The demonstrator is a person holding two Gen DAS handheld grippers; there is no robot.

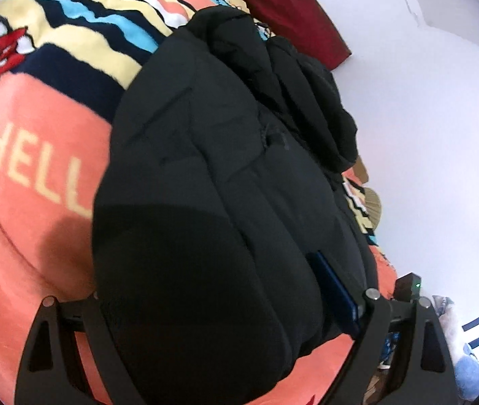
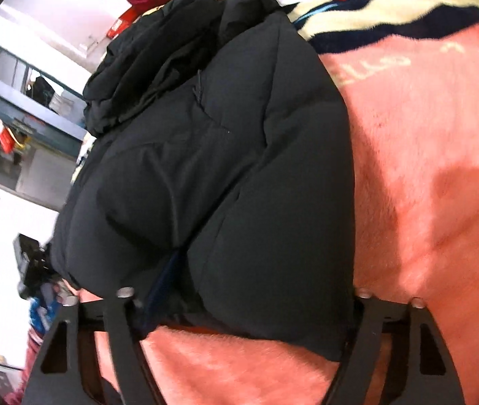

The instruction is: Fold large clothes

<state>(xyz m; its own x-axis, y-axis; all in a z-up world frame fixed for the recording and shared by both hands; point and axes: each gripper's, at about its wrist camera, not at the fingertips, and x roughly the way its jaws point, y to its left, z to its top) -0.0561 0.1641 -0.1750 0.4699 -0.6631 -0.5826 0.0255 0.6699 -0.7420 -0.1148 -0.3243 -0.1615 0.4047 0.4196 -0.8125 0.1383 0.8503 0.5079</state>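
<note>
A big black puffer jacket [image 1: 212,168] lies bunched on a salmon-pink blanket [image 1: 20,236] on a bed. In the left wrist view its near end fills the gap between my left gripper's [image 1: 232,330] wide-apart fingers, and a blue finger pad [image 1: 337,297] shows at the right. In the right wrist view the same jacket [image 2: 212,168] bulges between my right gripper's [image 2: 239,324] spread fingers. The fingertips are hidden under the fabric. Neither gripper visibly pinches it.
The blanket [image 2: 425,202] has striped bands and pale lettering [image 1: 37,175]. A dark red pillow [image 1: 290,10] lies at the bed's far end by a white wall [image 1: 442,135]. A teal window frame [image 2: 20,94] and clutter show beyond the bed edge.
</note>
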